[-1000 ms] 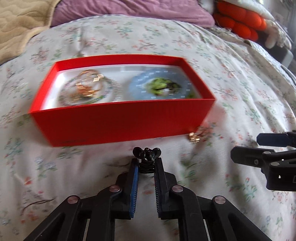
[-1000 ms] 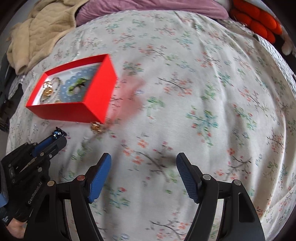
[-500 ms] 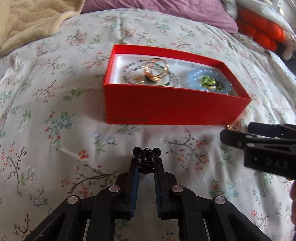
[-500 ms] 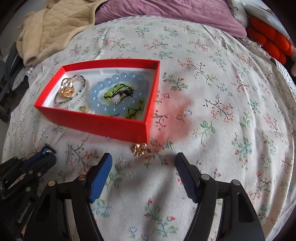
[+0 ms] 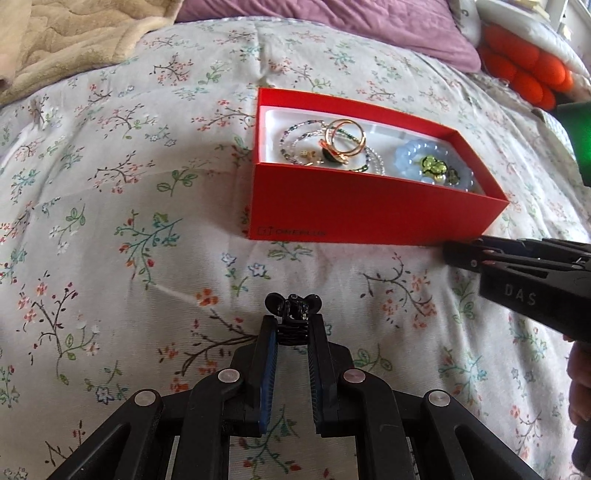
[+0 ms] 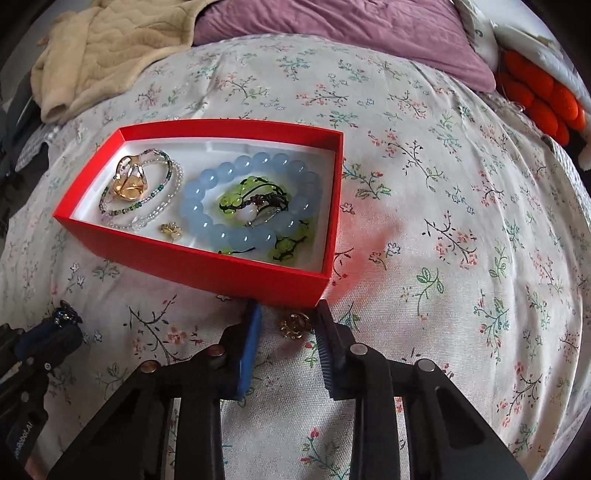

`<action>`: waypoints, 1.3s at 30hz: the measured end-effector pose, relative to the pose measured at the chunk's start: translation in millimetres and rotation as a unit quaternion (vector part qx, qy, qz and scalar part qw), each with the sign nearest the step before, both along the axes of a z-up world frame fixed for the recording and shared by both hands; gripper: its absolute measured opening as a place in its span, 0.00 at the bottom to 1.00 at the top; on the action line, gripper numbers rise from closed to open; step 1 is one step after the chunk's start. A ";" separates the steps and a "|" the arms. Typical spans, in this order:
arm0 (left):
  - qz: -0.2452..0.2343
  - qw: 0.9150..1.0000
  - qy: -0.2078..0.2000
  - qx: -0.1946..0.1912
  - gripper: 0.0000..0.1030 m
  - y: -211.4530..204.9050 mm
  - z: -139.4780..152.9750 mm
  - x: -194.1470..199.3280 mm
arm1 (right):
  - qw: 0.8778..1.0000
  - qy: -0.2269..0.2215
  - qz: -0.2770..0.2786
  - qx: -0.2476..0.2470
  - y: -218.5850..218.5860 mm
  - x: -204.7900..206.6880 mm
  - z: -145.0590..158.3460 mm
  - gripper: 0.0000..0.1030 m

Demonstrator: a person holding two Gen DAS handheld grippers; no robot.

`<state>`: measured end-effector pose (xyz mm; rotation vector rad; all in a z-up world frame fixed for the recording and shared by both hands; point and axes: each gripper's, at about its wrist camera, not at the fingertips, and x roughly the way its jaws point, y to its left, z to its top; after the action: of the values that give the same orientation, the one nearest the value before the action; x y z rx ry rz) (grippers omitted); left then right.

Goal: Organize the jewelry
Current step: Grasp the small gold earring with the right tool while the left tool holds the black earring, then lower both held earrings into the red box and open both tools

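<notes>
A red box [image 6: 207, 262] [image 5: 369, 210] lies on the floral bedspread. It holds a blue bead bracelet [image 6: 207, 221], a green bead cord piece [image 6: 236, 199], a gold bangle [image 6: 129, 181] [image 5: 343, 140] on thin bead strands, and a small gold piece [image 6: 171, 229]. My left gripper [image 5: 291, 328] is shut on a small black hair clip [image 5: 293, 310], also in the right wrist view [image 6: 64, 314]. My right gripper [image 6: 286, 321] is open, its fingers either side of a small gold brooch [image 6: 293, 325] lying on the bed just in front of the box.
A beige blanket [image 6: 110, 55] and a purple pillow [image 6: 332, 29] lie at the back. An orange cushion [image 6: 543, 99] is at the far right. The right gripper's body [image 5: 517, 277] shows at the right of the left wrist view, near the box corner.
My right gripper has moved forward to the box and narrowed, so its fingers now flank the gold brooch. The left gripper has shifted left with the clip still held.
</notes>
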<state>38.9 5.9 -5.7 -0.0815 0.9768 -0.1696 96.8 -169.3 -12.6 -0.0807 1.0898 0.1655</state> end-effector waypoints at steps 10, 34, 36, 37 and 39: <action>0.010 1.000 0.001 -0.001 0.10 13.6 -0.1 -1.4 | 1.000 0.017 -0.007 0.022 -14.4 -2.5 1.3 0.14; 0.009 0.999 -0.031 -0.013 0.10 23.0 44.9 -12.5 | 0.996 0.022 -0.011 0.087 -42.7 -33.8 59.4 0.13; 0.000 1.000 -0.031 -0.003 0.10 20.0 51.7 -10.9 | 0.995 0.012 -0.008 0.098 -42.5 -34.6 70.4 0.13; -0.005 0.999 -0.034 0.007 0.10 17.5 56.0 -9.2 | 0.994 0.009 -0.006 0.105 -42.0 -34.4 75.8 0.14; -0.010 0.999 -0.039 0.020 0.10 14.5 62.5 -4.7 | 0.994 0.002 -0.004 0.114 -38.7 -33.7 83.4 0.14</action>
<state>34.2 20.4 56.8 -0.0292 0.9038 -0.1701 63.1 -208.0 70.8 0.1281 1.0684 0.2818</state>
